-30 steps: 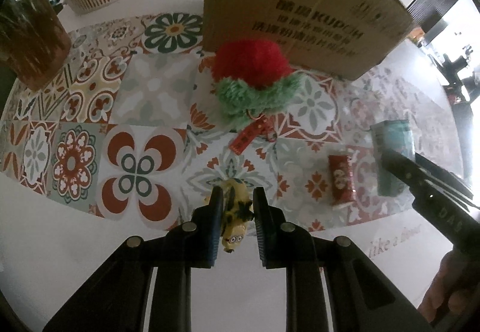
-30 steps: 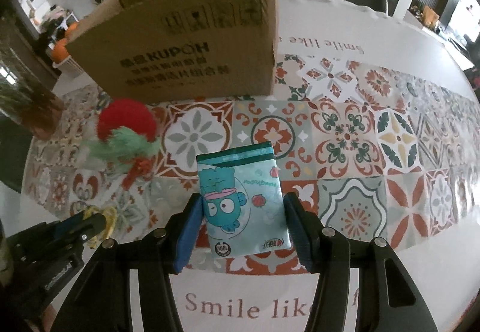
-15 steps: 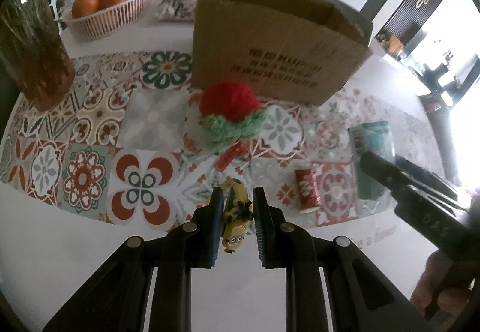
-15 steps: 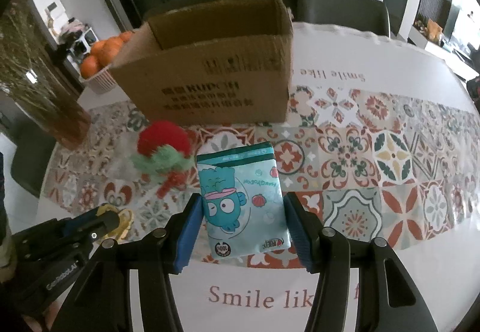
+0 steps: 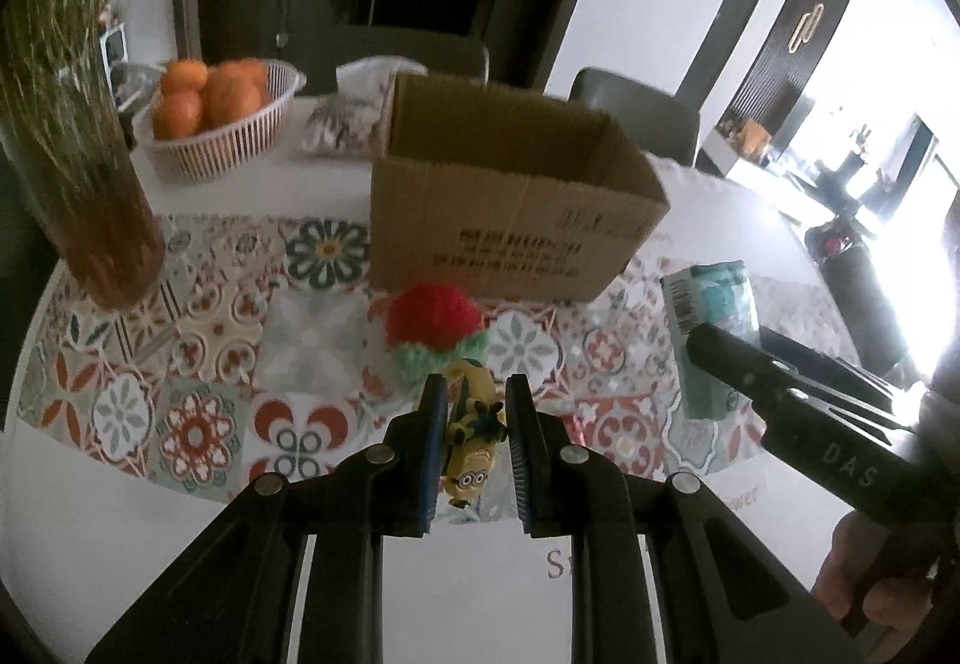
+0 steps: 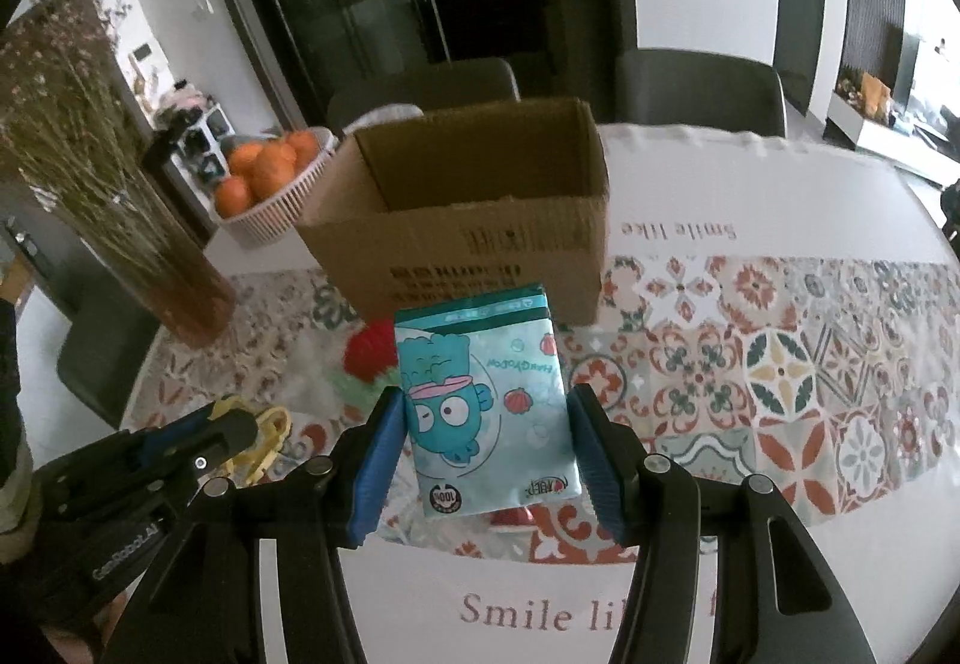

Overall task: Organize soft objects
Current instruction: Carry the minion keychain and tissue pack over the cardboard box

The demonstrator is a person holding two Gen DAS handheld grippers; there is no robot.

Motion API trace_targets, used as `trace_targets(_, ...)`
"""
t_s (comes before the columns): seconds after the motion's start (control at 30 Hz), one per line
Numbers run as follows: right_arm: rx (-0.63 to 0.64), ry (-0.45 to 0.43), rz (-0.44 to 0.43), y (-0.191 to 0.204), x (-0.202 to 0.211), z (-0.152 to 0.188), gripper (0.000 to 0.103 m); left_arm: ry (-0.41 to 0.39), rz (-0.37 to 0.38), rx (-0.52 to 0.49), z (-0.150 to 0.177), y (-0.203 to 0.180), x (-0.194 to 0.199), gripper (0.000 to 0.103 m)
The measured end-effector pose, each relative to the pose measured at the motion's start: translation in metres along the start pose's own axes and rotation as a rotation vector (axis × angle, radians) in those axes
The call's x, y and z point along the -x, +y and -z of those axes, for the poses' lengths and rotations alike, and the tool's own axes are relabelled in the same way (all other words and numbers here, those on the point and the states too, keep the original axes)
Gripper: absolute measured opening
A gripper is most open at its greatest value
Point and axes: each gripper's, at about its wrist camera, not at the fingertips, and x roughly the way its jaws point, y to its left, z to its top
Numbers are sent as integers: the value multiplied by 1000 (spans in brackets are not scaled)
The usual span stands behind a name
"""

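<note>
You're mid-carry: left gripper (image 5: 474,439) clamps the yellow toy (image 5: 471,454), right gripper (image 6: 486,448) grips the tissue pack (image 6: 486,406). Next, drop both into the box (image 6: 468,220).

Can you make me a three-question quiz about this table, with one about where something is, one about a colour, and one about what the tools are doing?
1. Where is the basket of oranges?
A. Inside the cardboard box
B. On the table behind the box, near the vase
C. On a chair

2. What colour is the top of the fluffy pompom toy?
A. Red
B. Blue
C. Black

3. What is the right tool doing?
A. Hanging open with nothing in it
B. Lying on the table
C. Gripping the teal tissue pack

Answers:
1 B: the basket sits past the cardboard box, beside the vase.
2 A: its top is red, with a green fringe below.
3 C: both blue pads press on the pack's sides, just as the left tool pinches the yellow minion toy.
</note>
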Motion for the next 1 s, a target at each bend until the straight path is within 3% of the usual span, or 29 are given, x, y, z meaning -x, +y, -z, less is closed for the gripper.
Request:
trace_targets(0.5,-2,-89,-38,6,21,-27,56,-104,4,-41,-31,-9,23,20)
trace_targets(1.0,-4,-140,-65,5,14,-64,55,-172,14,-76,-75,-14,18,19)
